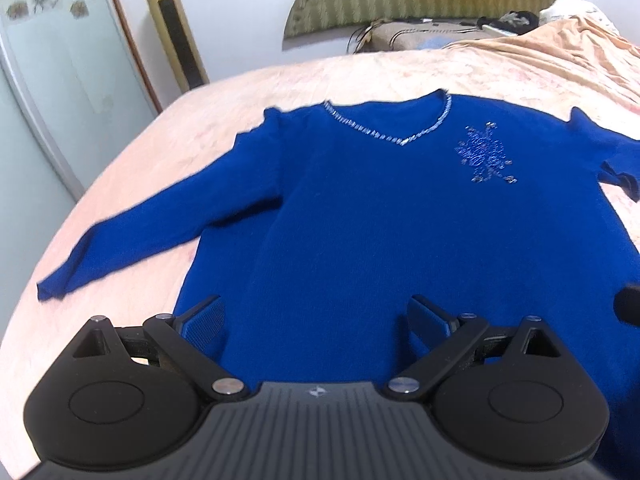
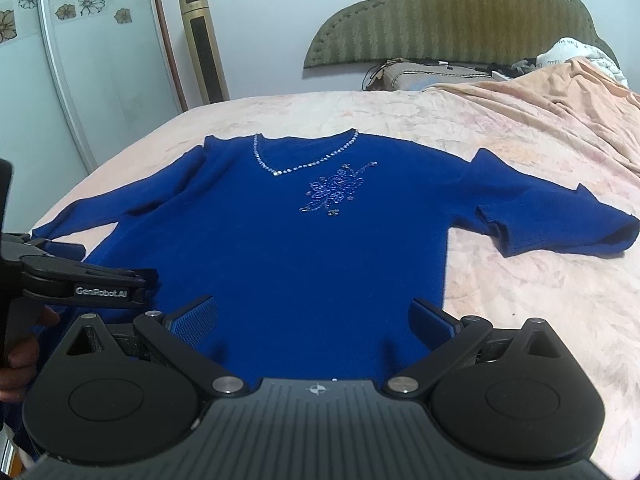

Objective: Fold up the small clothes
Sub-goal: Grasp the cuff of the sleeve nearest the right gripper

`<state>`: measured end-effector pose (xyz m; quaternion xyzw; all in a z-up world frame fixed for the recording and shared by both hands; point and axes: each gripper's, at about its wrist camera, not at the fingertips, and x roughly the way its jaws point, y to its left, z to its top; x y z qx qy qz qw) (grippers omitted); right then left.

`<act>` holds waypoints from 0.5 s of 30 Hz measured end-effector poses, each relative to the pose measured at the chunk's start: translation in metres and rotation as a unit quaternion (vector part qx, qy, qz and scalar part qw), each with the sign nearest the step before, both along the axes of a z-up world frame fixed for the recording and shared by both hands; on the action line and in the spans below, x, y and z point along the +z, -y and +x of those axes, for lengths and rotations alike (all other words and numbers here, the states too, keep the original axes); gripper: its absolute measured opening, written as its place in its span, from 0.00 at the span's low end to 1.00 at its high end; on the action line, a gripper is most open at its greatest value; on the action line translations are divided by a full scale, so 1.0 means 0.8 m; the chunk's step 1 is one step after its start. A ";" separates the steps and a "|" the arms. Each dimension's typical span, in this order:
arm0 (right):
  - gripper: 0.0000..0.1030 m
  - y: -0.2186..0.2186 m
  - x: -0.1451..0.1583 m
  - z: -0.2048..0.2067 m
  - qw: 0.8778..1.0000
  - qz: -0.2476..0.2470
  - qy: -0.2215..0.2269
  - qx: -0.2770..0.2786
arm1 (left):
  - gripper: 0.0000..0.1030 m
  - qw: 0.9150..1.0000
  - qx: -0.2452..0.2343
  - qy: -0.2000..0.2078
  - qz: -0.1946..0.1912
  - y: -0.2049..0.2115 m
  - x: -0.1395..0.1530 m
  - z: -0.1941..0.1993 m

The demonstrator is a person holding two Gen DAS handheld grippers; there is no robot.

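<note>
Sweater [image 1: 400, 220] flat on bed [image 1: 168, 152], hem hidden beneath both wide-open hand-held grippers, left [image 1: 316, 320], right [image 2: 316, 320]

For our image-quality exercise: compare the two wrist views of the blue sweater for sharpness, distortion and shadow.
Left wrist view: the blue sweater looks soft, its sleeve edges smeared; the bed bows strongly from the fisheye. Right wrist view: sharper, the beaded neckline reads bead by bead; faint shadows lie under the open right gripper; walls curve at the edges.

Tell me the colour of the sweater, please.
Royal blue sweater with silvery neckline trim; right wrist view.
</note>
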<state>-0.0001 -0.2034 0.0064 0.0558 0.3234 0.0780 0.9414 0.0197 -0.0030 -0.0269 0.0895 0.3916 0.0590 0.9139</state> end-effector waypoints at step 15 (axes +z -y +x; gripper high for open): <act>0.90 0.129 -0.031 0.100 0.984 -0.063 0.016 -0.166 | 0.96 0.999 -0.037 -0.038 -0.002 0.019 -0.017 0.012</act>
